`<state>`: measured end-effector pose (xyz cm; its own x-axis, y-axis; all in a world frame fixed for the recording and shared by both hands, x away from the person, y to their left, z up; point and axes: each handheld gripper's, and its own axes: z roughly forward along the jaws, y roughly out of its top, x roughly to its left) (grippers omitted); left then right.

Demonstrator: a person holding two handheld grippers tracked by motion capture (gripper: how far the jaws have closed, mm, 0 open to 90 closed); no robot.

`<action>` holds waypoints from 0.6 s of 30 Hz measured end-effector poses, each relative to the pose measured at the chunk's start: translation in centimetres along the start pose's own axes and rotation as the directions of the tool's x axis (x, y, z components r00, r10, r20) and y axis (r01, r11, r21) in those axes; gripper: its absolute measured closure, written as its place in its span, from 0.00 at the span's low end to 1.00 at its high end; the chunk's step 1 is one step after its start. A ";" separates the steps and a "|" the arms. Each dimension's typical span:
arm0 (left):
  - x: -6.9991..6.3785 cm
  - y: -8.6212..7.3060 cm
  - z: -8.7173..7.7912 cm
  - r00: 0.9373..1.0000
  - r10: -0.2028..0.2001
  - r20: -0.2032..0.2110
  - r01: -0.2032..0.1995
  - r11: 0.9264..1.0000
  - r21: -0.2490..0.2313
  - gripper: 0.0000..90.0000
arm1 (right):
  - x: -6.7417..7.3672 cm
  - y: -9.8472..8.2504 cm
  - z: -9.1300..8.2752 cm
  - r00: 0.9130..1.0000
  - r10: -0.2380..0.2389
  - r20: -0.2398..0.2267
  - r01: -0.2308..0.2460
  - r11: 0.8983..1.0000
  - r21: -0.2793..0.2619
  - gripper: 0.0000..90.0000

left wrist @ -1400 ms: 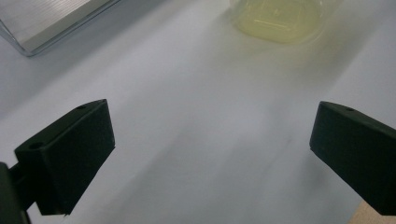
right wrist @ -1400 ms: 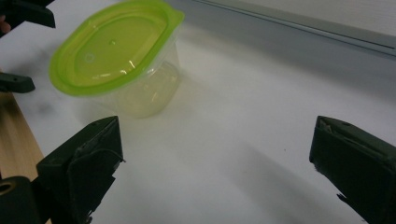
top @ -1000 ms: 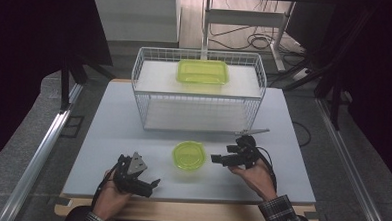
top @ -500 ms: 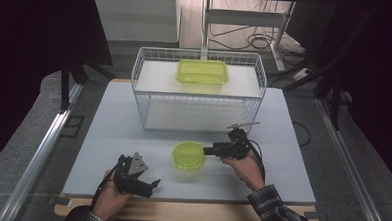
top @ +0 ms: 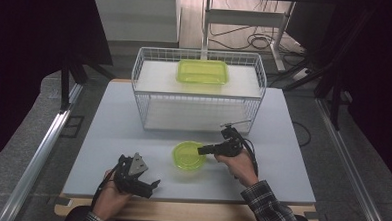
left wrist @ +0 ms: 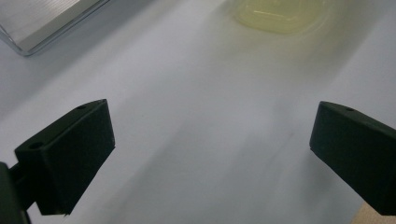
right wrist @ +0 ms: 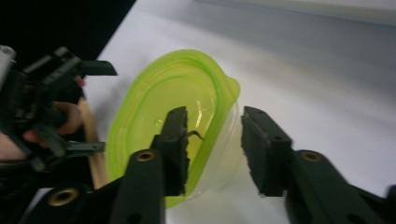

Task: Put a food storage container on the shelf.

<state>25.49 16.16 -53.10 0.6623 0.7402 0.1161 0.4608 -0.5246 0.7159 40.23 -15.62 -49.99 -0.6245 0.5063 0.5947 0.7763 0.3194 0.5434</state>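
Note:
A round clear container with a lime-green lid [top: 188, 155] sits on the white table near the front middle. My right gripper [top: 202, 151] comes at it from the right. In the right gripper view, the right gripper [right wrist: 215, 116] has one jaw over the lid [right wrist: 173, 102] and the other outside the clear wall, with the rim between them. The jaws have just been closing, and a gap still shows beside the rim. My left gripper [top: 152, 187] rests low at the front left, open, with bare table between its jaws [left wrist: 212, 135]. The container [left wrist: 280, 16] is blurred ahead of it.
A white wire basket [top: 149, 108] stands at the table's middle back, with a rectangular lime-green container [top: 202, 71] on its upper shelf. The wooden table edge [top: 189, 208] runs along the front. An aluminium rail [top: 42, 154] lies to the left.
My right gripper has moved left to the round container, and its jaws have narrowed around the rim. The left gripper has stayed where it was.

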 end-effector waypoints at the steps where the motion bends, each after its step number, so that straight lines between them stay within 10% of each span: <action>1: 0.0 0.0 0.0 1.000 0.001 0.000 -0.001 1.000 0.000 0.00 | -0.1 0.0 0.0 1.000 0.019 -0.015 -0.019 1.000 0.006 0.77; 18: 0.0 0.0 -0.1 1.000 0.002 -0.005 -0.002 1.000 -0.004 0.00 | 0.2 0.1 -0.8 0.990 0.108 -0.087 -0.108 0.994 0.003 0.90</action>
<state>25.45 16.22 -53.02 0.6603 0.7413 0.1208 0.4570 -0.5241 0.7187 40.10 -16.11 -49.33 -0.5424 0.4658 0.6992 0.8394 0.2655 0.4742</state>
